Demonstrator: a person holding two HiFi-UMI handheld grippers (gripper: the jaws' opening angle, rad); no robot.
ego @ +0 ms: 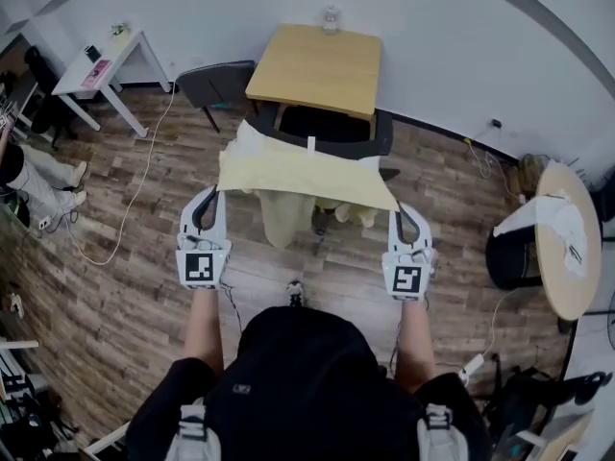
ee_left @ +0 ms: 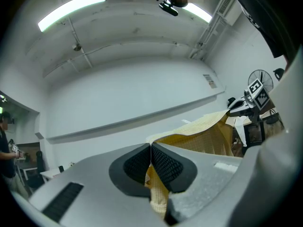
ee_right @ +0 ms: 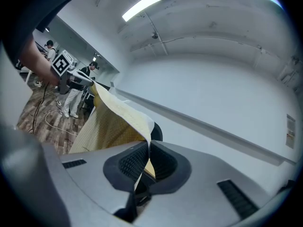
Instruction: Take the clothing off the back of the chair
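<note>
Hanging stretched between both tongs, the pale yellow clothing (ego: pixel 303 176) spreads like a sheet just in front of the black chair (ego: pixel 336 145). Its lower folds droop towards the wooden floor (ego: pixel 144 257). The left tongs (ee_left: pixel 150 148) are pinched tight on one upper corner of the fabric, and the right tongs (ee_right: pixel 147 148) are clamped on the other corner. Behind the chair stands a light wooden worktop (ego: pixel 317 65) with a small clear container (ego: pixel 331 17) at its far edge.
</note>
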